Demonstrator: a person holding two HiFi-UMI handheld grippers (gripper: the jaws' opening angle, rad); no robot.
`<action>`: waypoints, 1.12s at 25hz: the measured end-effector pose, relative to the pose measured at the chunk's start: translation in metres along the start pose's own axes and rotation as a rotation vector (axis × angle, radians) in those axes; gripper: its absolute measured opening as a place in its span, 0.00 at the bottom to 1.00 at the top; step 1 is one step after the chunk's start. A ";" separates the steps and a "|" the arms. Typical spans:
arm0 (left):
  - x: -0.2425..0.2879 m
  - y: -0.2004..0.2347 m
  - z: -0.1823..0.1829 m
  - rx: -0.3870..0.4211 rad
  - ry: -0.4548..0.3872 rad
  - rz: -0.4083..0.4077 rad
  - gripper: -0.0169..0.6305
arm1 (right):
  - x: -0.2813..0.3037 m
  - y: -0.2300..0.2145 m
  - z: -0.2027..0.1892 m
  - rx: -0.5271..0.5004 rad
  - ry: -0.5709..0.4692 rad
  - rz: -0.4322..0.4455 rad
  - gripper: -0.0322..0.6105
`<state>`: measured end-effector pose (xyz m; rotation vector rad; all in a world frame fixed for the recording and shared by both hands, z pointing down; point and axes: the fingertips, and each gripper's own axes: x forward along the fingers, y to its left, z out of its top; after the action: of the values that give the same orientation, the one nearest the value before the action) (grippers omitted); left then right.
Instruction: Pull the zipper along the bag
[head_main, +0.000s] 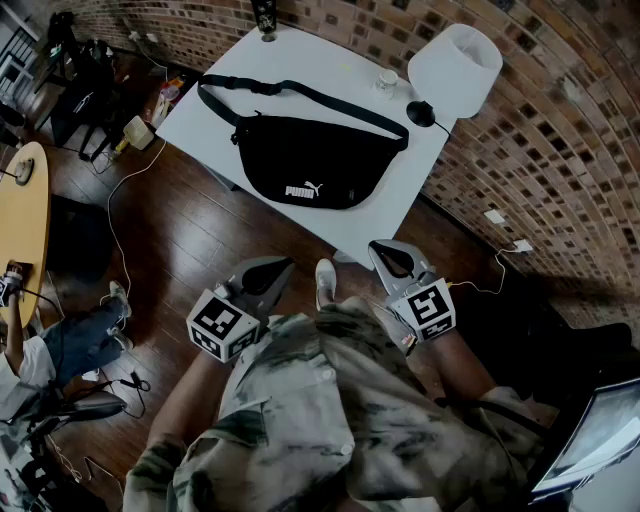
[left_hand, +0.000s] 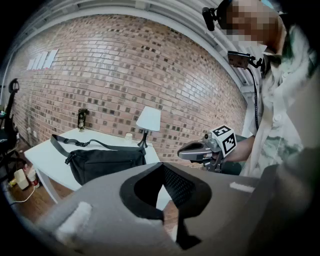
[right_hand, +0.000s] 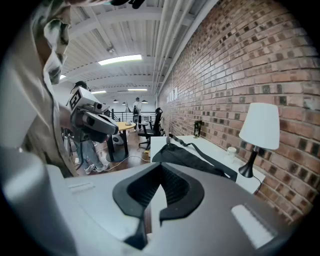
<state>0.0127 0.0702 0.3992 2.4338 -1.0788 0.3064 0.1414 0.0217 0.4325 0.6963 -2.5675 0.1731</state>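
Note:
A black waist bag (head_main: 310, 160) with a white logo lies flat on the white table (head_main: 400, 170), its strap looped towards the far side. The bag also shows in the left gripper view (left_hand: 105, 162) and the right gripper view (right_hand: 192, 156). I cannot make out its zipper pull. Both grippers hang close to the person's body, well short of the table. The left gripper (head_main: 275, 268) (left_hand: 170, 220) is shut with nothing between its jaws. The right gripper (head_main: 385, 252) (right_hand: 152, 220) is likewise shut and empty. Each gripper sees the other (left_hand: 192, 151) (right_hand: 100, 125).
A white-shaded lamp (head_main: 455, 60) and a small jar (head_main: 387, 82) stand at the table's far right, a dark bottle (head_main: 265, 20) at its far edge. A brick wall runs behind. At the left are a round wooden table (head_main: 20, 220), a seated person (head_main: 80, 335) and floor cables.

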 end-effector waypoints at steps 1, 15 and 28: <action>0.016 0.010 0.005 0.002 0.008 0.005 0.03 | 0.010 -0.016 0.000 -0.024 0.005 0.011 0.06; 0.186 0.100 0.009 -0.016 0.193 -0.055 0.03 | 0.119 -0.144 -0.018 -0.097 0.052 0.041 0.06; 0.267 0.136 -0.037 0.018 0.385 -0.039 0.12 | 0.190 -0.160 -0.108 -0.077 0.270 0.085 0.06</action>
<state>0.0890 -0.1625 0.5752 2.2789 -0.8591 0.7384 0.1217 -0.1760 0.6174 0.4988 -2.3324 0.1819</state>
